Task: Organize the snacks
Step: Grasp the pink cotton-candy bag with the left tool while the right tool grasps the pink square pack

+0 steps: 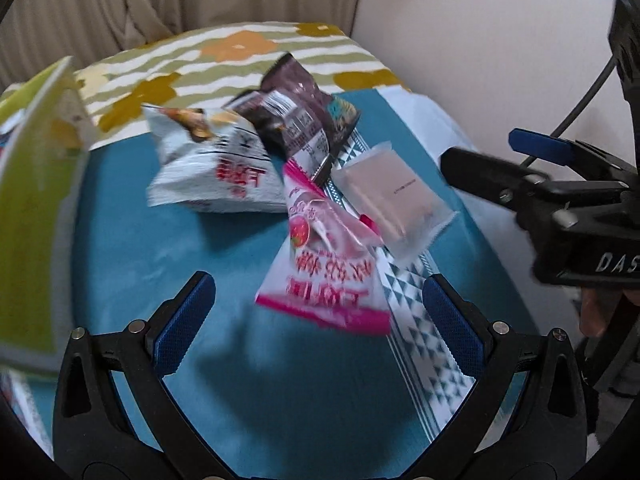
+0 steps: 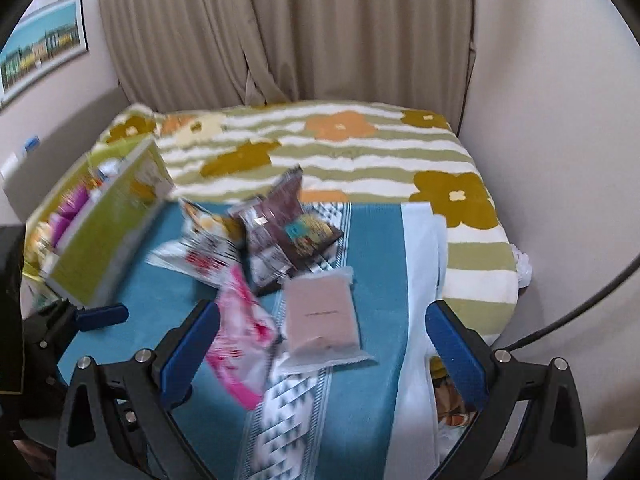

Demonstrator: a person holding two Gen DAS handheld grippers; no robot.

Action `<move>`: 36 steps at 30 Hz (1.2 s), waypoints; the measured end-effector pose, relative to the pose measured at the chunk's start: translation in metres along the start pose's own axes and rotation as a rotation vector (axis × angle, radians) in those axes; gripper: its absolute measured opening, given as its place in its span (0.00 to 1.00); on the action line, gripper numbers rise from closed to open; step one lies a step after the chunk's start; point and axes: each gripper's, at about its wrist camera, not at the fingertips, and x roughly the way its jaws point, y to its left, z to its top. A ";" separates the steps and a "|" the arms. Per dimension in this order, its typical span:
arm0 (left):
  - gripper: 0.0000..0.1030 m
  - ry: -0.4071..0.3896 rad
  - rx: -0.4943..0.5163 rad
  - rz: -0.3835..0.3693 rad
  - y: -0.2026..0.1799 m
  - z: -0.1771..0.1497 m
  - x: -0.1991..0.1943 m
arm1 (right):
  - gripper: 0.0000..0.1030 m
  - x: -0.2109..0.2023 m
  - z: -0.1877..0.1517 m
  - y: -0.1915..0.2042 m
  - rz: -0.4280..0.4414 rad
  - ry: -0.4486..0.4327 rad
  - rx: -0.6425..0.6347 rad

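Several snack packets lie in a loose pile on a teal cloth (image 1: 132, 232): a white bag (image 1: 208, 172) with red lettering, a dark brown packet (image 1: 296, 112), a pink packet (image 1: 328, 264) and a clear-wrapped beige bar (image 1: 394, 200). The same pile shows in the right wrist view: pink packet (image 2: 240, 332), beige bar (image 2: 322, 316), brown packet (image 2: 280, 216). My left gripper (image 1: 318, 312) stands open just before the pink packet. My right gripper (image 2: 320, 340) is open, its fingers on either side of the pink packet and the bar, holding nothing. The right gripper also appears from the side (image 1: 480, 160).
A green box (image 2: 108, 232) holding more snacks stands at the left of the cloth, also seen as a green box (image 1: 28, 208) edge. Beyond lies a floral striped blanket (image 2: 360, 148), then curtains (image 2: 280, 32). A wall (image 2: 540, 80) closes the right side.
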 end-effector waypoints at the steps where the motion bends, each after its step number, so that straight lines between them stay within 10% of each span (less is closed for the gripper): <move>1: 1.00 0.003 0.004 -0.003 0.000 0.002 0.008 | 0.99 0.013 -0.001 -0.002 -0.003 0.018 -0.002; 12: 0.99 0.057 0.040 -0.038 0.000 0.009 0.068 | 0.96 0.084 -0.008 -0.005 -0.004 0.131 -0.042; 21: 0.61 0.046 0.139 -0.009 -0.008 0.017 0.072 | 0.85 0.100 -0.009 -0.008 0.028 0.175 -0.039; 36: 0.53 0.077 0.113 -0.015 0.005 0.001 0.054 | 0.62 0.110 -0.016 0.006 0.037 0.211 -0.092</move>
